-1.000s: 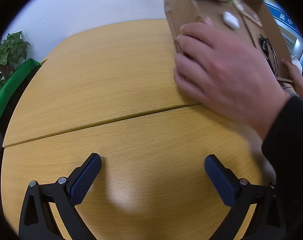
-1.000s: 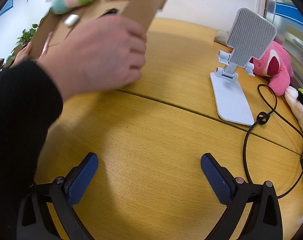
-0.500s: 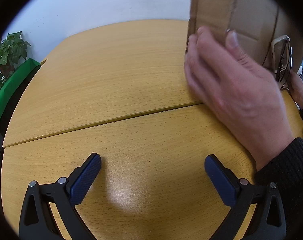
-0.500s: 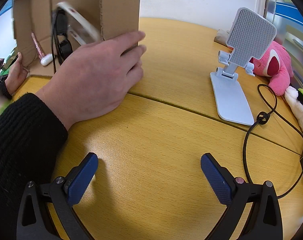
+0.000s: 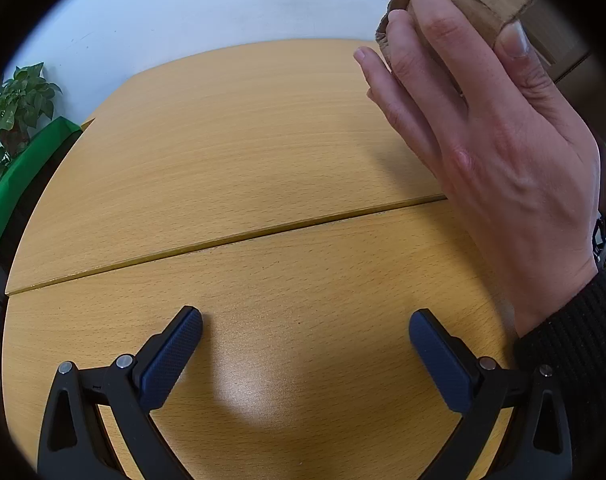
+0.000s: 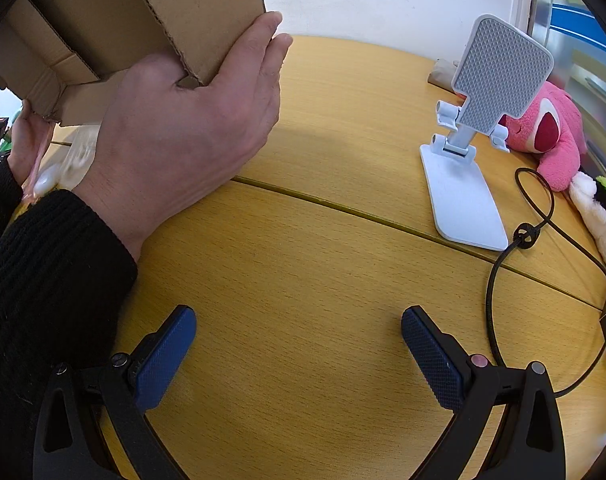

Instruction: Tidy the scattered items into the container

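Box (image 6: 135, 20) up-left of my right claw (image 6: 299, 340), tipped in bare hands (image 6: 175, 132), clear of table (image 6: 323, 240). Both claws, left (image 5: 306, 338) included, spread wide, empty. Risk: blurred items (image 6: 71, 160) spilling beneath box roll off table.

A wooden table (image 5: 263, 152) stands against a white wall (image 5: 183, 12).

Container: brown corrugated cardboard box (image 6: 151, 12), raised off the table, tipped over, opening facing down-left.
Items: blurred whitish objects (image 6: 69, 160) beneath its opening.
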### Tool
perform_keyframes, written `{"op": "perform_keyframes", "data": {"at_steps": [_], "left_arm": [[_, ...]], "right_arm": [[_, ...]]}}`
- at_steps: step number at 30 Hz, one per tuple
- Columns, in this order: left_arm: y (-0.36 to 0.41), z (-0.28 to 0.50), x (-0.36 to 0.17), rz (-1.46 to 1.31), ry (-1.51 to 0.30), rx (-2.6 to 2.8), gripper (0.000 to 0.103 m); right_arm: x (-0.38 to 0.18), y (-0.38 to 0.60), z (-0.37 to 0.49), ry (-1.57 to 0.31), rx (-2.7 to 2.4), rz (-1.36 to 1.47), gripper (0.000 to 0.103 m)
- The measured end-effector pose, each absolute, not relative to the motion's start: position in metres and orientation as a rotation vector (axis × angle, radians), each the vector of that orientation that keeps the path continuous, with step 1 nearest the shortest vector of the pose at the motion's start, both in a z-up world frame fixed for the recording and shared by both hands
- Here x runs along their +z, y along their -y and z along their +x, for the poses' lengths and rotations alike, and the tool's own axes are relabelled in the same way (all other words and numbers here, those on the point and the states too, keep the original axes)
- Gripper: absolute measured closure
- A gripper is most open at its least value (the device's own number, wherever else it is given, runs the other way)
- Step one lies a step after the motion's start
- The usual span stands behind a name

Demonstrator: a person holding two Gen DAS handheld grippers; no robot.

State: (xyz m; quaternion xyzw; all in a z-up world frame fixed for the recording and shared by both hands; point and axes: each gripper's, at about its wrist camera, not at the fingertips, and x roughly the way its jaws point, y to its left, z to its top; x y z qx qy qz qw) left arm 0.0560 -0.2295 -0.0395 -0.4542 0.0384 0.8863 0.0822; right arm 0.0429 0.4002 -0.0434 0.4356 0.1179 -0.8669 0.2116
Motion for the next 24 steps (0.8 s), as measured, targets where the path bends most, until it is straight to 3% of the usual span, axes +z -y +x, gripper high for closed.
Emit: {"op": "perform_keyframes", "data": {"at_steps": [24], "left_arm": [[0.2339, 0.0556, -0.0390, -1.356, -0.116, 2.648, 0.000]], "right_arm": [[-0.0443, -0.4021, 0.0463, -0.327, -2.409, 1.211, 0.000]]}}
